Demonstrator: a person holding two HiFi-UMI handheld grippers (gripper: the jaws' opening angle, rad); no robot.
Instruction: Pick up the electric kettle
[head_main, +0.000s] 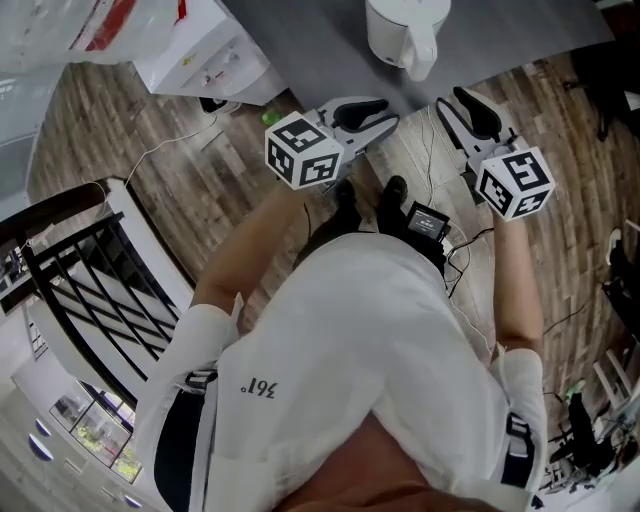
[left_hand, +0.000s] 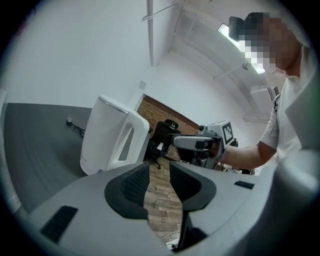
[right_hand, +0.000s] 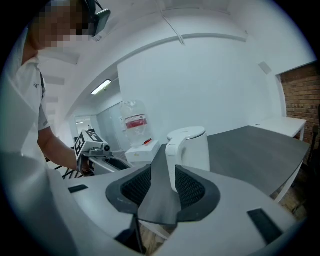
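Note:
The white electric kettle (head_main: 405, 30) stands near the edge of a dark grey table (head_main: 320, 40), handle toward me. In the head view my left gripper (head_main: 385, 112) and right gripper (head_main: 450, 104) hover over the wooden floor, short of the table edge, one on each side below the kettle. Both are open with nothing between their jaws. In the left gripper view the kettle (left_hand: 107, 137) lies up and left of the left gripper (left_hand: 159, 172). From the right gripper view, the kettle (right_hand: 190, 150) shows beyond the right gripper (right_hand: 162, 175), its handle in line with the gap but apart from the pads.
A white water dispenser (head_main: 200, 50) stands left of the table, a plastic bag (head_main: 110, 25) beside it. A black stair railing (head_main: 90, 290) runs at the left. Cables and a black adapter (head_main: 430, 222) lie on the floor by my feet. An office chair (left_hand: 162, 132) stands beyond.

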